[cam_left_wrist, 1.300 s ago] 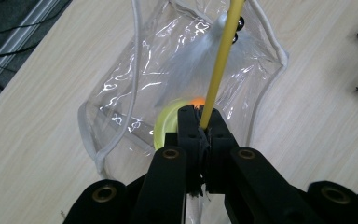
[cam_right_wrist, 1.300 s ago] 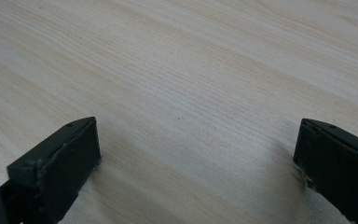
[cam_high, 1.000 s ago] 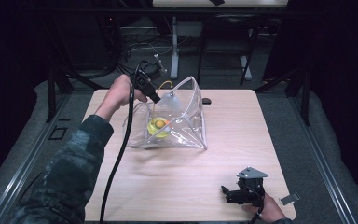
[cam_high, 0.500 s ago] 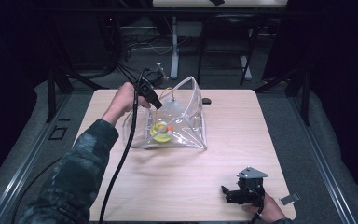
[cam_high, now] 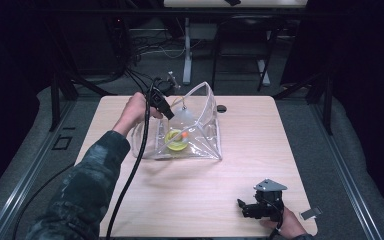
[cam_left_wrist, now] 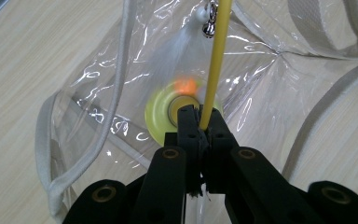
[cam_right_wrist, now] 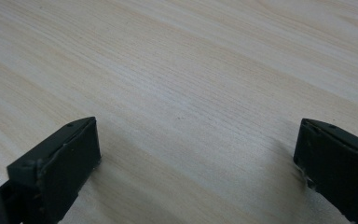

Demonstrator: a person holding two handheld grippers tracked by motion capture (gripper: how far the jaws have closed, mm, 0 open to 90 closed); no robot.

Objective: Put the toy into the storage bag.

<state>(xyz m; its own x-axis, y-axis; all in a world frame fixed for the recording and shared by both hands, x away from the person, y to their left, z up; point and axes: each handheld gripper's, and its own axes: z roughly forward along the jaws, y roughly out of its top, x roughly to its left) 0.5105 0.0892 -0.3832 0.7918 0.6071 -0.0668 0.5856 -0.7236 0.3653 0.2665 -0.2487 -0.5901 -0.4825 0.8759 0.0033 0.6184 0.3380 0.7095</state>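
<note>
Tongs in the person's left hand (cam_left_wrist: 199, 122) are pinched tight on a thin yellow stick (cam_left_wrist: 216, 60), which runs up and away from the black tips toward the top of the left gripper view. Near the far end of that stick hang a tuft of white feathers (cam_left_wrist: 175, 49) and a small metal bell (cam_left_wrist: 209, 31), both lying over the clear plastic. Below the tips sits a yellow-green disc (cam_left_wrist: 161, 116) with an orange blur on it, inside a clear plastic bag (cam_left_wrist: 98, 84) with white webbing edges and handles. From the high view, the left tongs (cam_high: 166, 107) point down into the open mouth of the bag (cam_high: 200, 135), which rests on the far middle of the wooden worktop (cam_high: 240, 165), and the disc (cam_high: 175, 140) lies on the bag's floor. A black cable (cam_high: 132, 175) trails from these tongs back across the worktop along the camouflage sleeve (cam_high: 87, 190). Well apart, at the near right corner, the right tongs (cam_high: 252, 209) lie low on the worktop in the person's right hand; in the right gripper view they (cam_right_wrist: 196, 154) stand spread wide with nothing but bare wood (cam_right_wrist: 191, 70) between them.
</note>
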